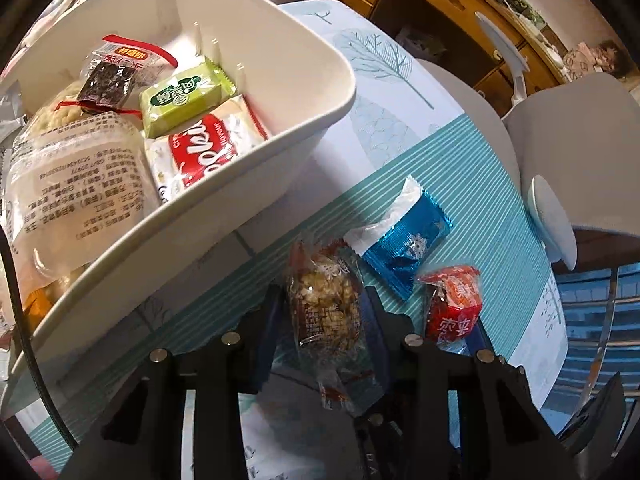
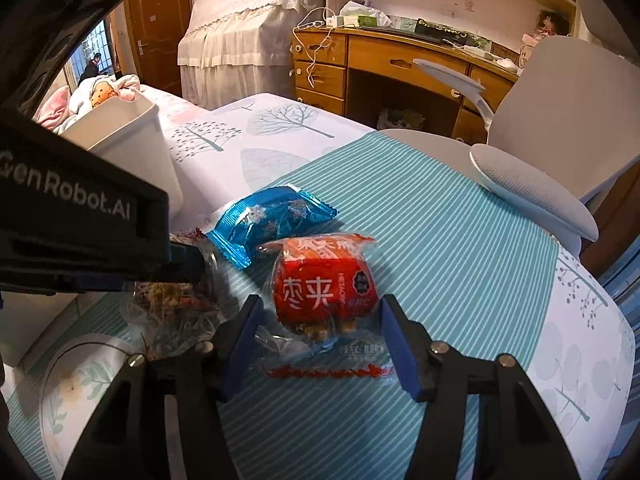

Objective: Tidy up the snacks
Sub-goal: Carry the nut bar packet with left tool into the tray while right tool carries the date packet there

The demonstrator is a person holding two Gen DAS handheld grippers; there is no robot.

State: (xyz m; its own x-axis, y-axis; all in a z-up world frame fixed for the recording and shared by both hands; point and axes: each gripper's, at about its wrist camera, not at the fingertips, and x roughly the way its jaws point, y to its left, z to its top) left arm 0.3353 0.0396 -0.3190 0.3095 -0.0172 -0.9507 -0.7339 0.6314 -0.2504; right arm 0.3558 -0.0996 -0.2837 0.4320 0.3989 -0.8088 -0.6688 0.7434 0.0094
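Two tools | left tool clamps nut snack | right tool brackets red packet, untouched

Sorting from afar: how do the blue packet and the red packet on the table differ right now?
The blue packet is flat foil, lying free. The red packet is chunkier, clear-edged, with white characters, and sits between the right tongs, whose pads are not yet pressing. Both lie on the striped cloth, still outside the white bin.

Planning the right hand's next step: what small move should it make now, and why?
Probably close the right gripper on the red snack: the pack sits between its fingers, which don't visibly press it yet. The left gripper already clamps the popcorn pack.
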